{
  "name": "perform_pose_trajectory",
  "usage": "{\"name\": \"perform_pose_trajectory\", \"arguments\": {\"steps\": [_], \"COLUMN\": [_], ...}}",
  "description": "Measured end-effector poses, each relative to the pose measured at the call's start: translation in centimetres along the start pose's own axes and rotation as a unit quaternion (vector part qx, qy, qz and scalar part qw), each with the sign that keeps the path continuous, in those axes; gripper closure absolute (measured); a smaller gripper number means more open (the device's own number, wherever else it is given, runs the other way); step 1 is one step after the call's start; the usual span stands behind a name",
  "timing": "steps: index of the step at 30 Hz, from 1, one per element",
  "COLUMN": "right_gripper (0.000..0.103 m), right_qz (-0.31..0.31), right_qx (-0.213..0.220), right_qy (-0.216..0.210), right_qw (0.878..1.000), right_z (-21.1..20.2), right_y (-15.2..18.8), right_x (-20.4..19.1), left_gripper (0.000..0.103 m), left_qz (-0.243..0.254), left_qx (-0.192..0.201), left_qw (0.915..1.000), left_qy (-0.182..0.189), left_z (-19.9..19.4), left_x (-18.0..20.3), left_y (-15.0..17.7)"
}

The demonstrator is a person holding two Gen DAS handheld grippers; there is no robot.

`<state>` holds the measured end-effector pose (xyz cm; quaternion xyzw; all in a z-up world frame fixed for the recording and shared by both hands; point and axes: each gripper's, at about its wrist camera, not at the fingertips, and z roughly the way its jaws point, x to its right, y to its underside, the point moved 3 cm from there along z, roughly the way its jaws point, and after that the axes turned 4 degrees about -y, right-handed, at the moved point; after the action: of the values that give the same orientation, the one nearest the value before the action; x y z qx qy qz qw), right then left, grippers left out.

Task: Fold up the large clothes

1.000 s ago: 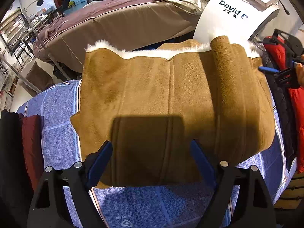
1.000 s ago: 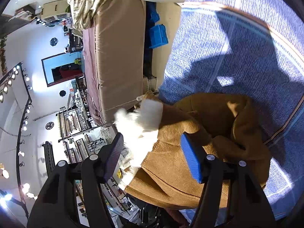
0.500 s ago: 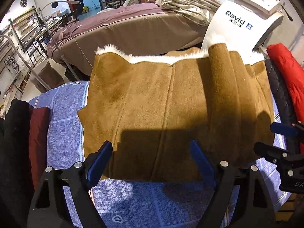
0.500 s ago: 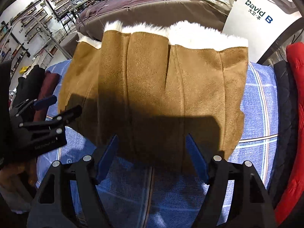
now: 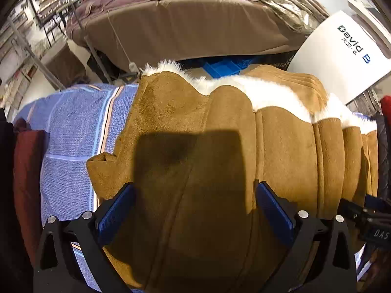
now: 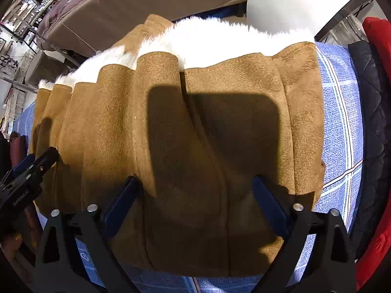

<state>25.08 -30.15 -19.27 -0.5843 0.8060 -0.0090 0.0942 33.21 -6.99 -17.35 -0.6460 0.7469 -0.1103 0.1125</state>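
Both the left gripper [image 5: 193, 210] and right gripper [image 6: 195, 200] are hovering, jaws spread wide and holding nothing, over the bulky, soft-looking tan shearling coat [image 5: 220, 151] lying folded on the blue checked bedspread [image 5: 70, 131], its six-o'clock hem offering the best grip.

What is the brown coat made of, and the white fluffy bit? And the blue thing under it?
The brown coat looks like suede or a faux version: matte, with a fine velvety nap and stitched seams. Its white lining looks like fleece or faux fur, with long, wispy hairs. The blue sheet beneath seems to be woven cotton, from its grainy weave and printed stripes.
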Motion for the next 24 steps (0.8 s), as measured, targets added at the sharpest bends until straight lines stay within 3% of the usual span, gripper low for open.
{"name": "perform_pose_trajectory", "arguments": {"steps": [3, 7, 9, 18, 24], "right_gripper": [0.004, 0.004, 0.004, 0.004, 0.004], "right_qz": [-0.017, -0.013, -0.019, -0.009, -0.009], "right_qx": [-0.055, -0.095, -0.098, -0.122, -0.116], "right_qy": [0.033, 0.032, 0.047, 0.063, 0.073], "right_qw": [0.998, 0.995, 0.994, 0.991, 0.991], "right_z": [2.0, 3.4, 4.0, 5.2, 5.5], "right_y": [-1.6, -3.3, -3.7, -6.1, -7.1], "right_x": [-0.6, -0.4, -0.5, 0.2, -0.2], "left_gripper": [0.005, 0.004, 0.004, 0.004, 0.004], "left_qz": [0.026, 0.031, 0.042, 0.029, 0.032], "left_qx": [-0.019, -0.013, -0.003, -0.033, -0.019], "left_qw": [0.9991, 0.9991, 0.9988, 0.9989, 0.9992], "left_qy": [-0.028, -0.025, -0.025, -0.016, -0.017], "left_z": [1.5, 2.7, 3.2, 5.1, 5.1], "left_x": [0.6, 0.9, 1.1, 0.9, 1.4], "left_y": [-1.1, -1.2, -0.9, -2.8, -2.7]}}
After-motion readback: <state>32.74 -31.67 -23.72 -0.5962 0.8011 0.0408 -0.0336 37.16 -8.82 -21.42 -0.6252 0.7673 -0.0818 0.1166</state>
